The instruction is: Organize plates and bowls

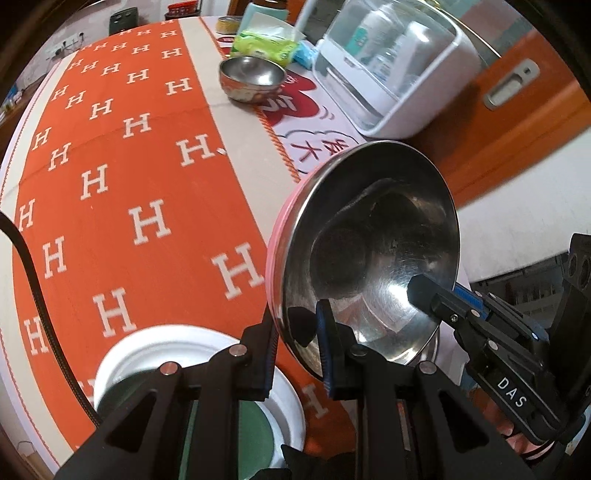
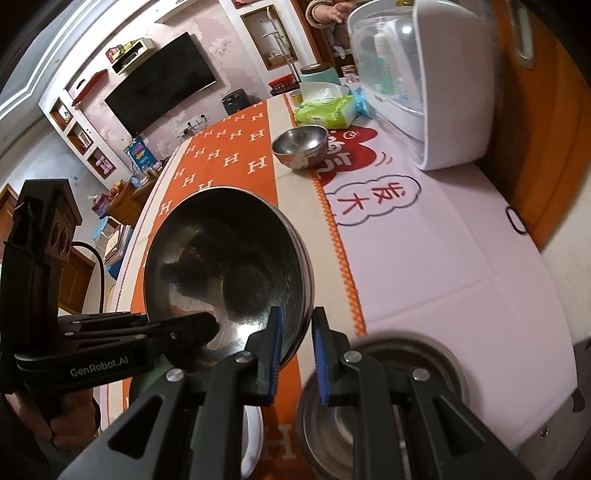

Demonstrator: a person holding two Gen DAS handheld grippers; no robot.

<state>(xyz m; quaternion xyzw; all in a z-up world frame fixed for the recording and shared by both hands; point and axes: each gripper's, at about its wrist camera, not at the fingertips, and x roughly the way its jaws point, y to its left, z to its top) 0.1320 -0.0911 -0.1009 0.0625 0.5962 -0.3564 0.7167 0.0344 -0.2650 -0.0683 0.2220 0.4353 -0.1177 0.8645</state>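
A large steel bowl with a pink rim (image 1: 369, 254) is held tilted above the table. My left gripper (image 1: 299, 354) is shut on its near rim. My right gripper (image 2: 295, 350) is shut on the opposite rim of the same bowl (image 2: 229, 266); its finger reaches into the bowl in the left wrist view. Under the left gripper lies a white plate with a green centre (image 1: 155, 343). A steel bowl (image 2: 406, 354) sits on the table under the right gripper. A small steel bowl (image 1: 253, 79) stands farther back and also shows in the right wrist view (image 2: 301, 146).
An orange cloth with white H marks (image 1: 122, 192) covers the table. A white appliance with a clear lid (image 1: 391, 70) stands at the back right, beside a green tissue pack (image 1: 264, 46) and a can (image 1: 228, 25). An orange cabinet door (image 1: 517, 110) is to the right.
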